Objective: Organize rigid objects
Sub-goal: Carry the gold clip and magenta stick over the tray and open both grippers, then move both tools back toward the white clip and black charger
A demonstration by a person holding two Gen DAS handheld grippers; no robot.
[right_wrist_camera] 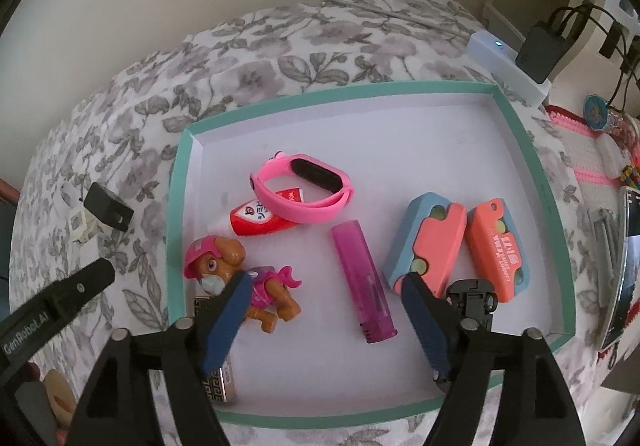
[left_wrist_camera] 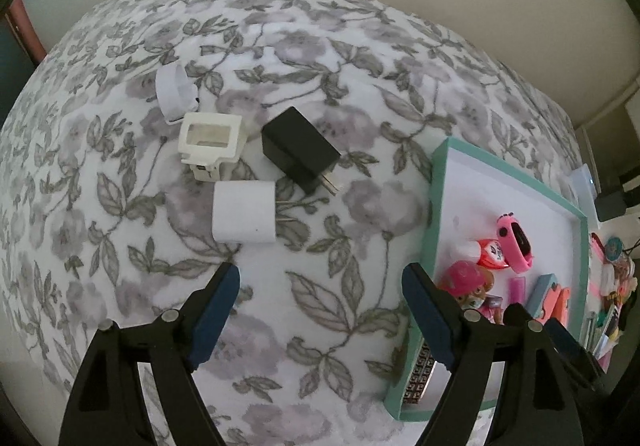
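Observation:
My left gripper (left_wrist_camera: 320,272) hangs open over the floral bedspread, nothing between its fingers. Just beyond it lie a white charger (left_wrist_camera: 244,211), a black charger (left_wrist_camera: 298,149), a cream plastic frame (left_wrist_camera: 210,139) and a white clip (left_wrist_camera: 174,89). My right gripper (right_wrist_camera: 325,282) stands open above the teal-rimmed tray (right_wrist_camera: 536,173), holding nothing. In the tray lie a pink wristband (right_wrist_camera: 304,181), a red tube (right_wrist_camera: 260,219), a dog figurine (right_wrist_camera: 224,266), a purple stick (right_wrist_camera: 364,282), two coral cases (right_wrist_camera: 428,242), a black toy car (right_wrist_camera: 472,298) and a patterned lighter (right_wrist_camera: 218,386).
The tray rests on the bed to the right of the chargers. A white power strip (right_wrist_camera: 504,61) with a black adapter and cables sits behind the tray. Assorted small items and a pink crocheted mat (right_wrist_camera: 588,153) crowd the bed's right side. A wall runs behind the bed.

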